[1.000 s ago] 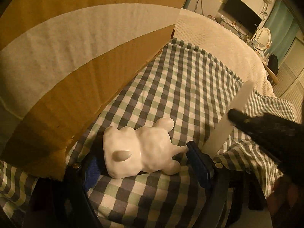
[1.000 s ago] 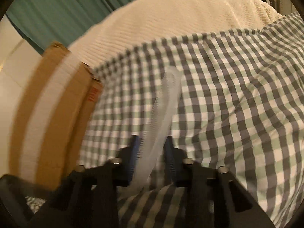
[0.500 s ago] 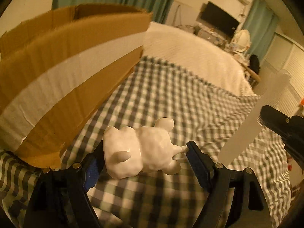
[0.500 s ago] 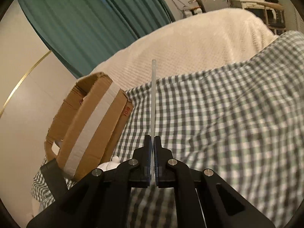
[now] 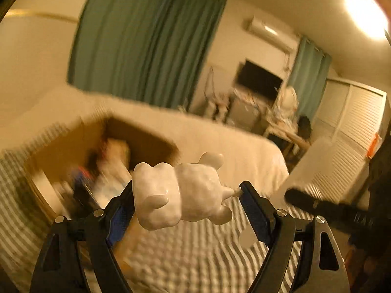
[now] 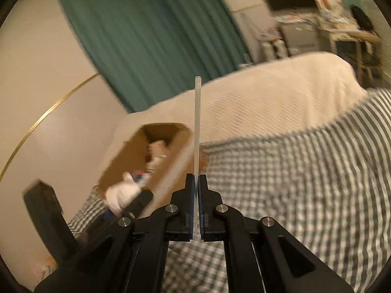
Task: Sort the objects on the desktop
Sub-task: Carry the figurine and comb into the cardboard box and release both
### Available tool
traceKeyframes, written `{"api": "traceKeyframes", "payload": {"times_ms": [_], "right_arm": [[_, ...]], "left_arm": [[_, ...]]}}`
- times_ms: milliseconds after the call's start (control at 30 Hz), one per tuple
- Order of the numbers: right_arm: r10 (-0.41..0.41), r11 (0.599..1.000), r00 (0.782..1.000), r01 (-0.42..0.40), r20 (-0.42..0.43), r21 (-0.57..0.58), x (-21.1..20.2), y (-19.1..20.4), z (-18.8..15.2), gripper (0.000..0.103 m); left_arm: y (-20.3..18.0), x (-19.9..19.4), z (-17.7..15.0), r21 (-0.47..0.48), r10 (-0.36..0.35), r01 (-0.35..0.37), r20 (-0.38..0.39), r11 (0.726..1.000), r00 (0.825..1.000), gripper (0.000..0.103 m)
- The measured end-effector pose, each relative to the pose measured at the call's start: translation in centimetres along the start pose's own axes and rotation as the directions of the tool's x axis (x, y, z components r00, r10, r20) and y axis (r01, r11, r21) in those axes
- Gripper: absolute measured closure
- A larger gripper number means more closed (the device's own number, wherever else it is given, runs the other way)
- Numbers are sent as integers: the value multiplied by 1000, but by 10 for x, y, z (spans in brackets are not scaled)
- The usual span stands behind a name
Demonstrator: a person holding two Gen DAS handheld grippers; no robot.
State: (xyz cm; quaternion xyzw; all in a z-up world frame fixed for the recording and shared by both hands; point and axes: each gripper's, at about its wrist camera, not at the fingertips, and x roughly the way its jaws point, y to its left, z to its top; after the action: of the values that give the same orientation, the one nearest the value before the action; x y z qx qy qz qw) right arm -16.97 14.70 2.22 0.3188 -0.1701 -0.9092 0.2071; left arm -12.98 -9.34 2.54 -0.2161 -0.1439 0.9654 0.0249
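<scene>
Both loads were airborne near the cardboard box (image 6: 136,161): left gripper (image 5: 188,195) clamping white figurine (image 5: 180,193), right gripper (image 6: 196,205) pinching translucent strip (image 6: 197,122); next, I judged, drop-in over the box.

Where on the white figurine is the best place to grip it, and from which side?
Judging by the left gripper, across its length: one pad on the head end, the other on the tail end, coming from below and behind. The white figurine lies sideways, lumpy and glossy, so its long axis gives the flattest opposing faces, though the thin tail tip looks a marginal contact.
</scene>
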Motion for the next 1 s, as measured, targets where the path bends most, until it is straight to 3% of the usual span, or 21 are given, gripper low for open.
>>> {"api": "traceKeyframes", "payload": {"times_ms": [133, 233, 333, 467, 600, 667, 700, 733, 867, 1000], "right_arm": [[105, 992, 994, -105, -13, -71, 29, 48, 28, 101], [160, 981, 986, -164, -43, -104, 62, 79, 37, 101], [176, 976, 977, -189, -121, -107, 111, 99, 33, 101], [95, 982, 969, -130, -228, -141, 170, 110, 21, 101], [37, 984, 962, -83, -272, -160, 196, 112, 17, 100], [-18, 984, 968, -27, -251, -176, 200, 113, 20, 83], [-34, 985, 972, -6, -234, -170, 200, 107, 24, 51], [-34, 988, 977, 2, -210, -153, 198, 105, 27, 32], [-68, 990, 989, 51, -130, -131, 170, 97, 39, 32], [-154, 975, 988, 147, -32, -165, 129, 92, 43, 30]], "left_arm": [[49, -12, 60, -91, 109, -98, 127, 991, 986, 19], [88, -7, 83, -143, 181, -159, 156, 977, 971, 19], [123, 20, 73, -140, 223, -209, 94, 968, 970, 19], [148, 65, 40, -63, 193, -195, -37, 979, 981, 19], [155, 85, 26, -28, 173, -177, -99, 984, 980, 16], [159, 90, 25, -48, 168, -174, -112, 984, 979, 0], [160, 90, 24, -52, 171, -178, -117, 983, 978, 0], [159, 90, 23, -48, 179, -186, -124, 981, 976, 0], [160, 83, 23, -5, 254, -256, -125, 967, 959, 0], [134, 52, 29, 60, 282, -279, -53, 958, 958, 0]]}}
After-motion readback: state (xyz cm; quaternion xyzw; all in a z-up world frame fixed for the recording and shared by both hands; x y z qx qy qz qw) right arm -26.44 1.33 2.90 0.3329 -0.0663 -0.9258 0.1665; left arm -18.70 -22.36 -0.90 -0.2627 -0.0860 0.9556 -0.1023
